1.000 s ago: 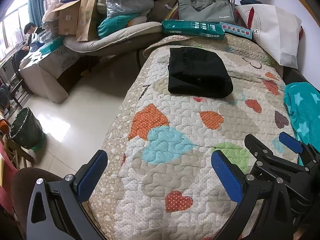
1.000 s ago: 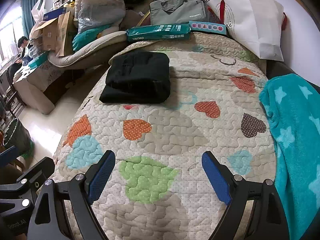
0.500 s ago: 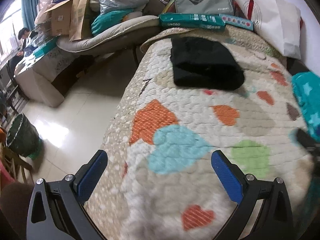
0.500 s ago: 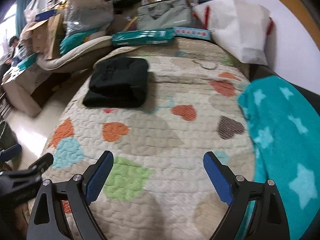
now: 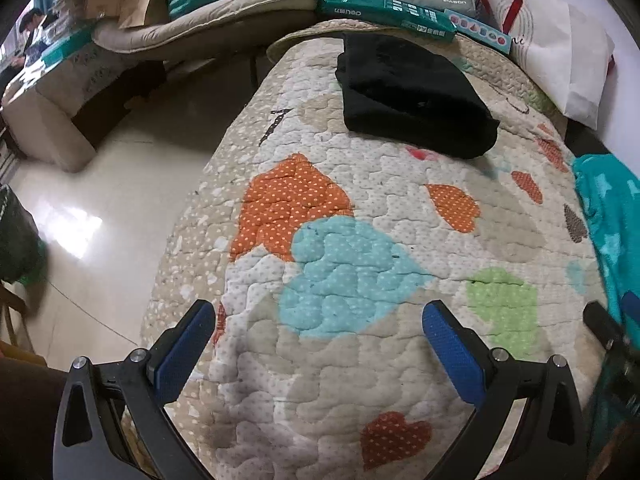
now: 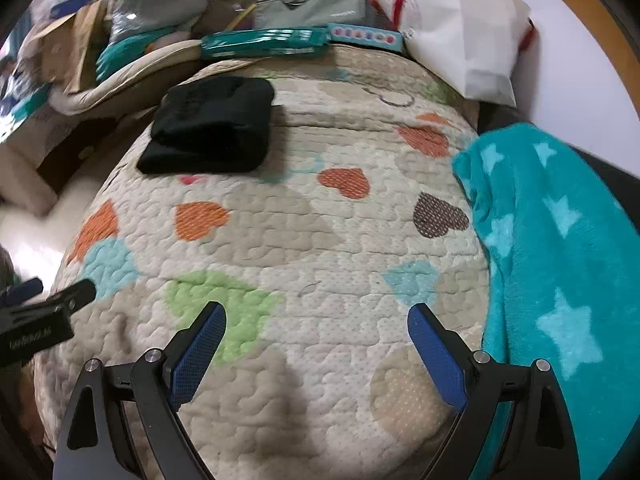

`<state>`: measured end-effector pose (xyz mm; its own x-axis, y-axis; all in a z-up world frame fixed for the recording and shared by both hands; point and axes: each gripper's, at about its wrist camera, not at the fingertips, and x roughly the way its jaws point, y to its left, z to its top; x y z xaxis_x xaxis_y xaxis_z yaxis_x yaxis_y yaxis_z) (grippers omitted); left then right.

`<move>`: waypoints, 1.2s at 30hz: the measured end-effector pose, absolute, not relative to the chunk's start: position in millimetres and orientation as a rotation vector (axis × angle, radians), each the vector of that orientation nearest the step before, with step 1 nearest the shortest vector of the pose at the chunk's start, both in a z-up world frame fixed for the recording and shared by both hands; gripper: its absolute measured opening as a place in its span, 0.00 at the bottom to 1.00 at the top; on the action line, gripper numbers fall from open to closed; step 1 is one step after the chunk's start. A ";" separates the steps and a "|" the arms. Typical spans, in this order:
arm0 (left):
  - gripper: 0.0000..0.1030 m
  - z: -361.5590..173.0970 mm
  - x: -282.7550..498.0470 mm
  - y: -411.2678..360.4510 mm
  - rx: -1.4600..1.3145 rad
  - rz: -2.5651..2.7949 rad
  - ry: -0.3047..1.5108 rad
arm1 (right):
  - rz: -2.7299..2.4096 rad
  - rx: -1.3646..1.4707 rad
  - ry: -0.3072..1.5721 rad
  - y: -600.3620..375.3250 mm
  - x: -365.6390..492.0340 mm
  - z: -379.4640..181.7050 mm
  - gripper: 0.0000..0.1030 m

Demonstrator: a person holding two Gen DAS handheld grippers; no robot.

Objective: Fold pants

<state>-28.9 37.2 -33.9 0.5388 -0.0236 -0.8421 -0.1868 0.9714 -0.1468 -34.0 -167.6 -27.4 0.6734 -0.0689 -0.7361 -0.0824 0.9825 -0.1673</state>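
Black pants (image 5: 412, 92) (image 6: 212, 124) lie folded into a thick rectangle at the far left part of the heart-patterned quilt (image 5: 360, 264) (image 6: 320, 240). My left gripper (image 5: 320, 344) hovers open over the near left of the quilt, above a light-blue heart, with nothing between its blue pads. My right gripper (image 6: 316, 340) is open too, low over the near middle of the quilt by a green heart. Both are well short of the pants. The left gripper's tip (image 6: 44, 308) shows at the left edge of the right wrist view.
A teal star blanket (image 6: 552, 264) (image 5: 612, 208) covers the quilt's right side. A white bag (image 6: 464, 48), a grey laptop bag (image 6: 312, 0) and flat teal boxes (image 5: 384, 8) crowd the far end. The bed's left edge drops to a tiled floor (image 5: 100, 200).
Both grippers have moved forward and lower over the quilt, so the pants look closer. The left view has swung left, and the right gripper now shows only at its right edge. Pants unmoved.
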 end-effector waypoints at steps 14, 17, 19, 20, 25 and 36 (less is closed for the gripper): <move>1.00 -19.5 -47.6 68.7 -0.348 0.135 0.943 | 0.092 -0.360 0.711 -123.6 -88.7 9.8 0.92; 1.00 -19.0 -49.2 71.1 -0.358 0.137 0.941 | 0.071 -0.332 0.715 -130.2 -88.8 14.6 0.92; 1.00 -18.8 -49.8 71.9 -0.360 0.137 0.940 | 0.064 -0.318 0.719 -132.9 -89.4 15.5 0.92; 1.00 -18.7 -49.9 71.8 -0.361 0.137 0.940 | 0.063 -0.314 0.722 -133.6 -89.3 15.0 0.92; 1.00 -20.8 -48.8 71.4 -0.361 0.137 0.950 | 0.070 -0.309 0.732 -134.4 -87.4 10.9 0.92; 1.00 -24.7 -46.4 63.8 -0.329 0.132 0.964 | 0.117 -0.192 0.795 -146.5 -50.3 10.3 0.92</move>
